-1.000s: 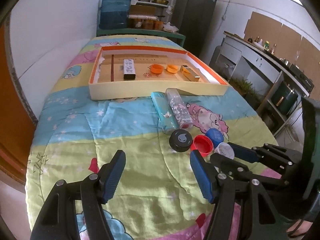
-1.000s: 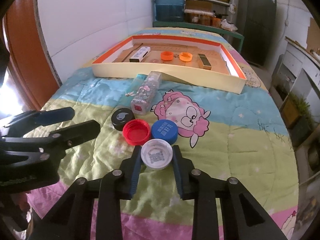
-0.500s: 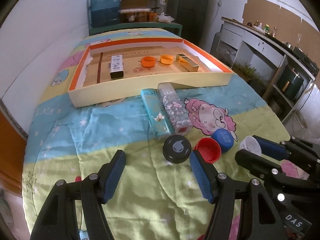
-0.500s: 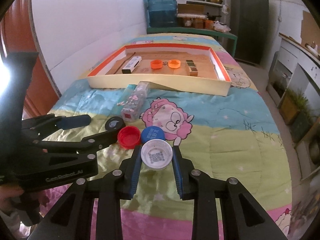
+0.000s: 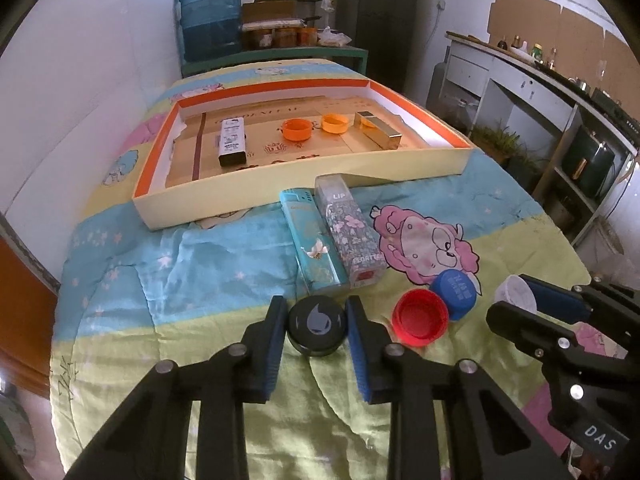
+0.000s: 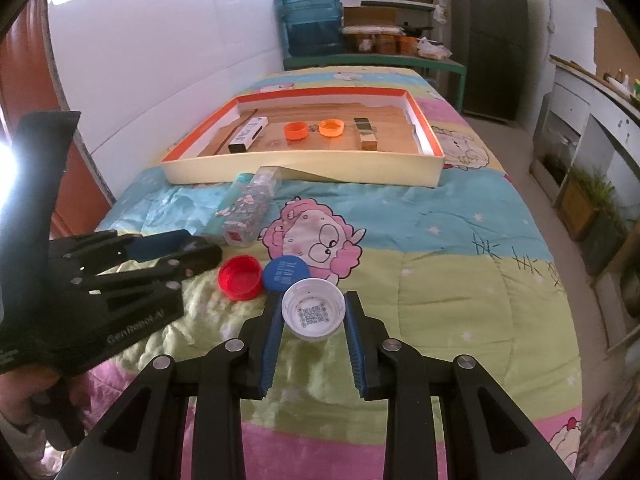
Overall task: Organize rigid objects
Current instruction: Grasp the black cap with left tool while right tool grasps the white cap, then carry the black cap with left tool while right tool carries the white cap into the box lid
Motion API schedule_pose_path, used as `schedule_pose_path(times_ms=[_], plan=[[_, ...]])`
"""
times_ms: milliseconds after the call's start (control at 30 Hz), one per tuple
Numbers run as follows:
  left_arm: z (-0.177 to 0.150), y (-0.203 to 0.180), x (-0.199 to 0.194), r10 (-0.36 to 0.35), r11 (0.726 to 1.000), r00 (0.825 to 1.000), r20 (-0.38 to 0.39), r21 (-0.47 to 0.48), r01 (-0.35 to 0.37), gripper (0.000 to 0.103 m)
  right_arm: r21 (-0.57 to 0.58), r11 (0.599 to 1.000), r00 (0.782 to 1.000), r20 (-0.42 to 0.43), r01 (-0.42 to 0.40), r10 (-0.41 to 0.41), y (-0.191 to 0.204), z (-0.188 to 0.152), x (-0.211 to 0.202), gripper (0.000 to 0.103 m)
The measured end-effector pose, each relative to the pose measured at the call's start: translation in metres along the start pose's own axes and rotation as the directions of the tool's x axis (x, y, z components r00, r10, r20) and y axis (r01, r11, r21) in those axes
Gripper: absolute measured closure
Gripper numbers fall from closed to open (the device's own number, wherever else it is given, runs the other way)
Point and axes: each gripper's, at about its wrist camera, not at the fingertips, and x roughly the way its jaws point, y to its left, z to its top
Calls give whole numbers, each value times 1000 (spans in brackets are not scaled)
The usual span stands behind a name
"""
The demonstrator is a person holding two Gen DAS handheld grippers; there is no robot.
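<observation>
— What's nearest, down by the tongs?

— The left gripper (image 5: 317, 322) has just been closing, and its blue pads now press both sides of the black cap (image 5: 317, 331), which sits on the quilt (image 5: 160, 280). The right gripper (image 6: 313, 314) is clamped on the white cap (image 6: 313, 309), held with its open side up (a printed code shows inside it).

— And just past those?

— The red cap (image 5: 420, 323) lies open side up on the quilt, touching the blue cap (image 5: 456, 293) beside it. Both lie between the two grippers.

— Farther on?

— Two slim boxes lie side by side, touching along their length: the teal box (image 5: 313, 248) and the clear floral box (image 5: 351, 232) marked LIP. Their far ends reach the near wall of the tray (image 5: 320, 178).

— What's in the tray?

— From left to right in the left wrist view: a black-and-white box (image 5: 232, 141), two orange caps (image 5: 296, 129) just beside each other, and a gold box (image 5: 377, 130). All rest on the tray's cardboard floor, well apart from the caps on the quilt.

— Beyond that?

— A blue water jug (image 5: 211, 20) stands by the wall past the end of the bed, with shelves of pots next to it.
</observation>
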Motion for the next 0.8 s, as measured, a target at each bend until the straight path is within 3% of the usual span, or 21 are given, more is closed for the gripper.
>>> schedule_pose_path(times_ms=[333, 800], plan=[[-4, 6, -12, -30, 999, 1000, 5, -36, 30, 73, -12, 1000, 1000, 9, -3, 3, 3, 4, -1, 73], [17, 15, -48, -26, 997, 996, 83, -70, 32, 73, -76, 997, 998, 63, -10, 15, 19, 31, -15, 73]])
